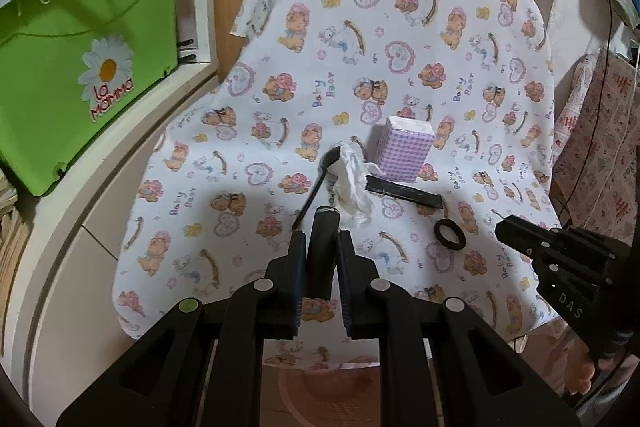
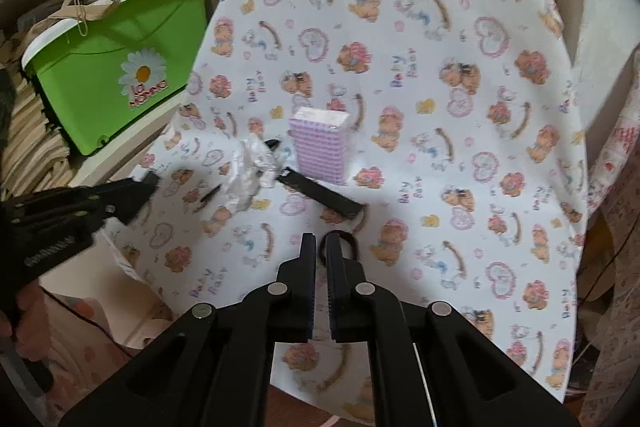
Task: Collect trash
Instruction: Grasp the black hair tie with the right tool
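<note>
A crumpled white tissue (image 1: 354, 183) lies on the bear-print cloth (image 1: 360, 27), over a black plastic spoon (image 1: 316, 183). Beside it are a flat black strip (image 1: 404, 190), a black ring (image 1: 450, 234) and a purple-checked tissue pack (image 1: 406, 153). My left gripper (image 1: 322, 239) is shut on a dark cylindrical object (image 1: 322, 251), just short of the tissue. My right gripper (image 2: 319, 241) is nearly shut and empty, right over the black ring (image 2: 344, 245). The tissue (image 2: 250, 173), strip (image 2: 320, 193) and pack (image 2: 320, 147) lie beyond it.
A green bin with a daisy label (image 1: 80, 67) sits on a white shelf (image 1: 132, 147) at the left. A patterned cloth (image 1: 600, 147) hangs at the right. The cloth-covered table's front edge (image 1: 320, 343) is near the grippers.
</note>
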Demonstrator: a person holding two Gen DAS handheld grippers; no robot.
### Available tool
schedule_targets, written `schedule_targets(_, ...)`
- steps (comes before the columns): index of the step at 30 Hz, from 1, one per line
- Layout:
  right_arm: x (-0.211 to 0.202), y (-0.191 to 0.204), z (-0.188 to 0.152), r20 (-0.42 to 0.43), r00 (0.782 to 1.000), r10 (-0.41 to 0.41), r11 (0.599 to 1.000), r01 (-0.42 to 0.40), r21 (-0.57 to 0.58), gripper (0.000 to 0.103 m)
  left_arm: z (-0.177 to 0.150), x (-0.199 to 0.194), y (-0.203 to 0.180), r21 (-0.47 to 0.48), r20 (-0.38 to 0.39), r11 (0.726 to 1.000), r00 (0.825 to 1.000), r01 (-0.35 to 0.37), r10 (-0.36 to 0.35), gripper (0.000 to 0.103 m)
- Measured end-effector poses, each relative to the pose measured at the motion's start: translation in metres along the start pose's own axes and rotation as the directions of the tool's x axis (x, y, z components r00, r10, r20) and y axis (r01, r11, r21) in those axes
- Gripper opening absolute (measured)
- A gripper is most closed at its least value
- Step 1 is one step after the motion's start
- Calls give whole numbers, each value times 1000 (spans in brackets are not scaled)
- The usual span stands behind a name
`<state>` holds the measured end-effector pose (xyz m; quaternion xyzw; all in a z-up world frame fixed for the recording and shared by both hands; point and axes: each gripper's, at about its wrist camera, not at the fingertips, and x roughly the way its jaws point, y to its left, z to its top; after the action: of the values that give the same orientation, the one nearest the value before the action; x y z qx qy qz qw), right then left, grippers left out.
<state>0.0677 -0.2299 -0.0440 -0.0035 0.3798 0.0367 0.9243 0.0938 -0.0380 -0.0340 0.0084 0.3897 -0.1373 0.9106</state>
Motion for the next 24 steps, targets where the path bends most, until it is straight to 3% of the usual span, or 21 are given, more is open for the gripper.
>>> schedule_targets(1, 4, -3, -1, -21, 1000, 12, 1000, -12, 10, 9, -1, 1, 1, -5, -3, 1000, 1000, -2, 2, 14)
schedule_targets(2, 10, -6, -2, -52, 999, 15, 1000, -14, 26, 23, -1, 2, 2, -9, -8, 1000, 1000, -4, 4, 14)
schedule_targets(3, 15, -10, -4, -75, 997, 9, 999, -5, 45, 45, -2, 4, 3, -11, -12, 1000, 1000, -7, 7, 14)
schedule_targets(4, 19, -13, -5, -79, 997, 7, 998, -3, 57, 55, -2, 5, 3, -10, -17, 1000, 1000, -13, 13, 15)
schedule_targets(5, 23, -14, -6, -71, 997, 5, 998, -1, 57, 64, -3, 7, 4, -10, -21, 1000, 1000, -17, 17, 14)
schedule_targets(6, 26, -13, -7, -73, 997, -9, 999, 12, 45, 64, -3, 9, 4, -10, -26, 1000, 999, -20, 20, 14)
schedule_targets(11, 54, -2, -3, -113, 990, -81, 996, 76, -45, 64, -3, 16, 5, -13, -47, 1000, 999, -18, 17, 14)
schedule_targets(14, 69, 2, -1, -143, 987, -78, 996, 71, -57, 61, -2, 19, 4, -9, -55, 1000, 998, -15, 15, 14)
schedule_targets(19, 81, 1, -1, -164, 983, -79, 996, 71, -56, 32, 0, 21, 5, -12, -61, 1000, 998, -10, 9, 14)
schedule_targets(21, 81, 0, 0, -167, 983, -78, 996, 71, -49, 12, 1, 21, 5, -17, -62, 1000, 998, -5, 4, 14)
schedule_targets(24, 78, -6, 0, -160, 985, -67, 998, 65, -18, 8, 1, 20, 5, -17, -61, 1000, 998, -1, 0, 14)
